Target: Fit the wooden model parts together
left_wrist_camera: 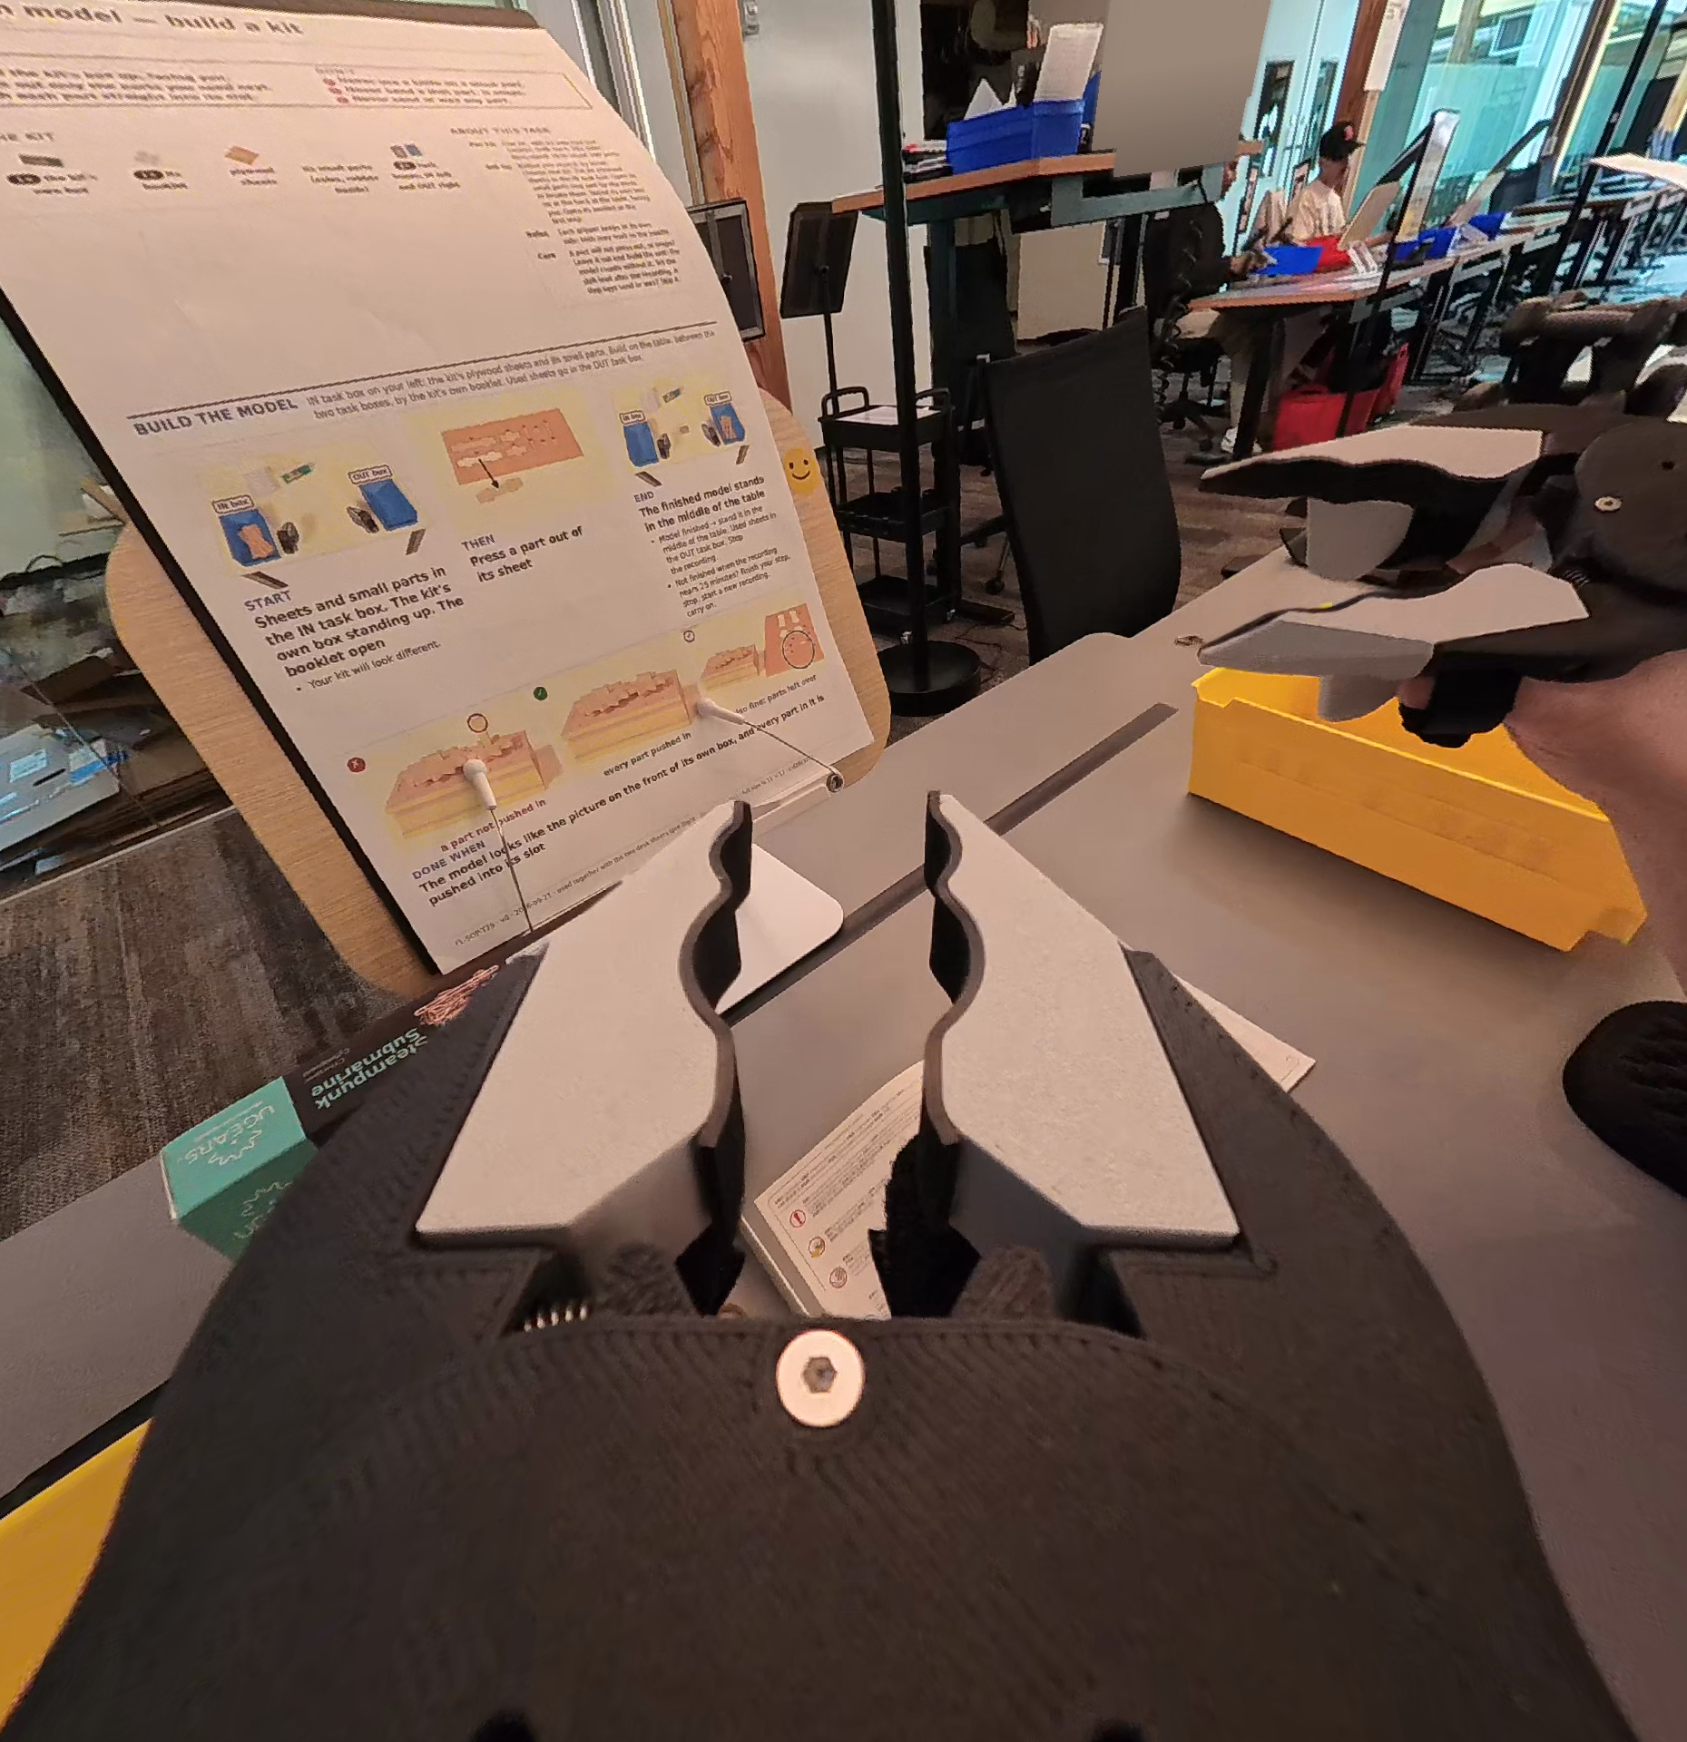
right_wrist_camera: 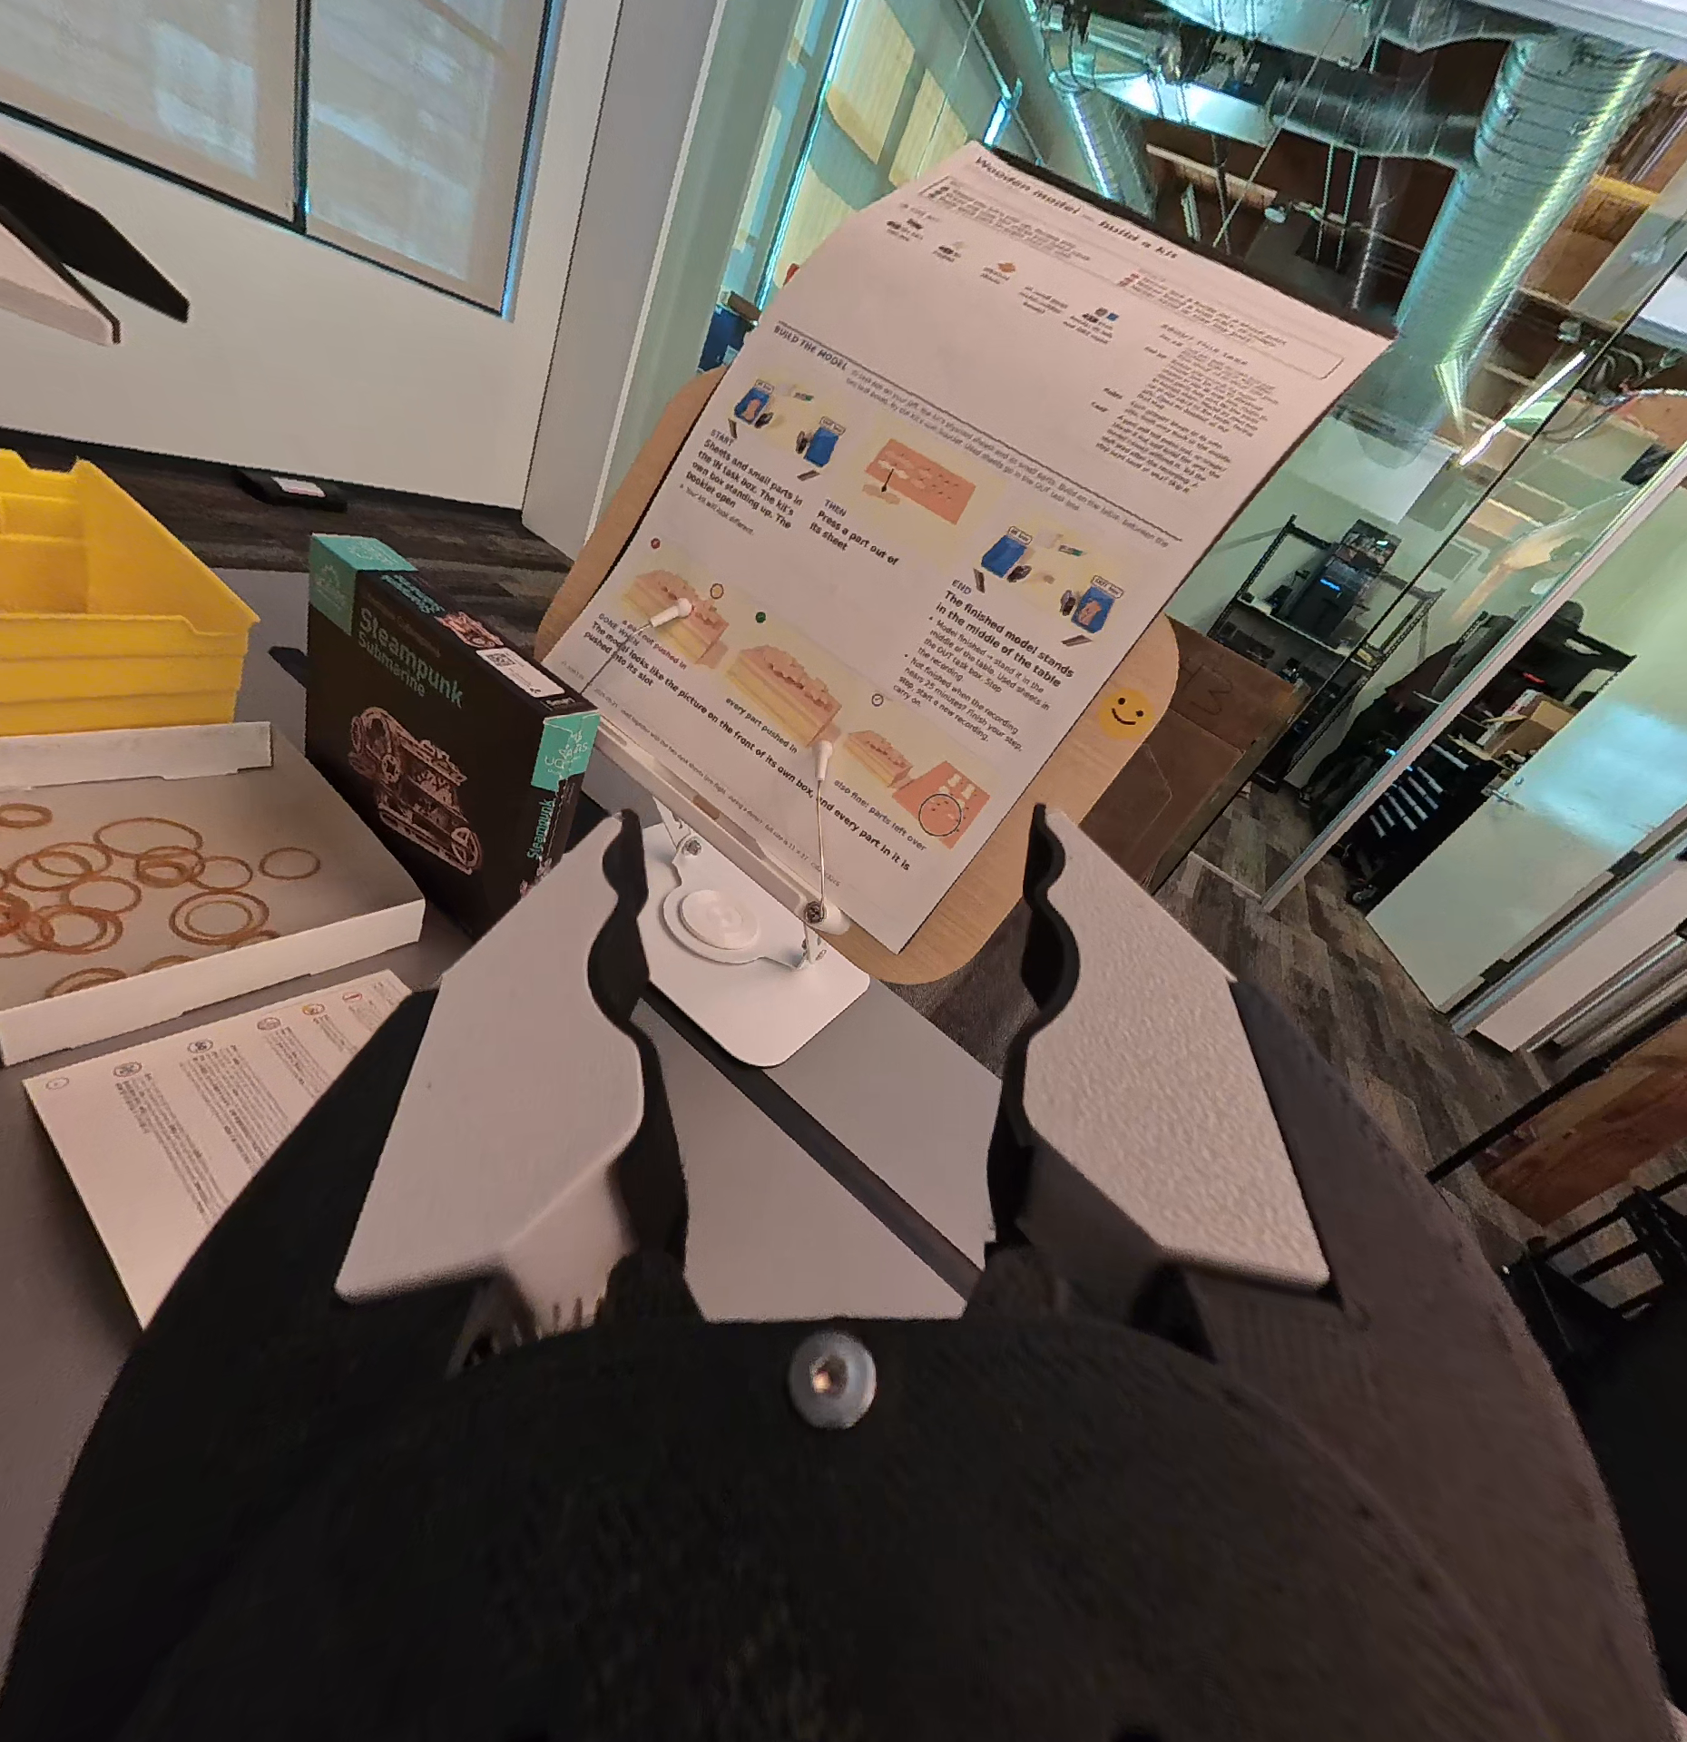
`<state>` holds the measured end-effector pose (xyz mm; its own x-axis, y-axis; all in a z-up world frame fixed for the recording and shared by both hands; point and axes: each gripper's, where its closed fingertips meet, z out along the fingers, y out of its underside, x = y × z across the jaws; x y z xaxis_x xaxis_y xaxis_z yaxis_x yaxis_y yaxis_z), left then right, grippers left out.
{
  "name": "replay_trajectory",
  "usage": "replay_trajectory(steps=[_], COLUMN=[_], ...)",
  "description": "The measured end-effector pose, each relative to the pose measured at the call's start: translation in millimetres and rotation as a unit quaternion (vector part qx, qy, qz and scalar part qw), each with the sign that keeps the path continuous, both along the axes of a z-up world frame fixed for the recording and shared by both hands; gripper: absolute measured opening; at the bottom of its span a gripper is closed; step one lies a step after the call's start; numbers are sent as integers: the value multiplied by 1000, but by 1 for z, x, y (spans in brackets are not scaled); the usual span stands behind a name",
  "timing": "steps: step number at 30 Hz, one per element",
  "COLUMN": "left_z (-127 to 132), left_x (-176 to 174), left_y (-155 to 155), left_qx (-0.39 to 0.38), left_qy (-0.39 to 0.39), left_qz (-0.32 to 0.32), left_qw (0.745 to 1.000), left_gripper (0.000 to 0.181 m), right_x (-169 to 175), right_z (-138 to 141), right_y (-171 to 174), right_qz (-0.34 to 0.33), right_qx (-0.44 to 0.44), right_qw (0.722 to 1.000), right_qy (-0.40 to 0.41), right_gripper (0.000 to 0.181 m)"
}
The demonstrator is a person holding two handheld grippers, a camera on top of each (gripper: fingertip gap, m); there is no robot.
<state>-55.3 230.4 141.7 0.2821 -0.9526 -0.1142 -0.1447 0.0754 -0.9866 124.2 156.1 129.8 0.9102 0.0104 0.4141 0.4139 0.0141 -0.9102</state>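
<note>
1. Right wrist view first: the right gripper hangs above the grey table with its jaws spread wide and nothing between them
2. Left gripper likewise, jaws apart and empty, hovering over a printed leaflet that lies flat on the table
3. Where are the wooden parts? A shallow white tray on the left side of the right view holds a scatter of thin wooden rings, many overlapping; no plywood sheets are visible from here
4. Behind the tray stands the dark kit box, upright, just beside a yellow bin; a second yellow bin sits under the right gripper in the left view
5. Handling call: those rings look very light, stiff and brittle, lying flat on the tray floor, so they will likely skate away from a careless pinch
6. Best hold, I judge: nip one ring across its band at an outlying piece, clear of the tangle, with gentle pressure
7. Propped on its stand between the grippers, an instruction sheet faces both cameras
</note>
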Motion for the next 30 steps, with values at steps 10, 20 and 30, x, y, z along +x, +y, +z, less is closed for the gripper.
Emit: replay_trajectory(steps=[10, 20, 30], left_z=[-3, -12, -14], left_x=[2, 5, 6], left_y=[-2, -1, -1], left_qx=[2, 3, 10], left_qy=[10, 34, 40], left_qz=[-4, -6, -1], left_qw=[1000, 999, 999], left_gripper=[35, 36, 35], right_x=[-1, -3, -4], right_z=[-9, -13, -10], right_y=[4, 5, 4], right_qz=[-10, -10, -29], right_qx=[-23, -37, -22], right_qw=[999, 999, 996], right_qy=[-26, -35, -77], right_gripper=[80, 80, 72])
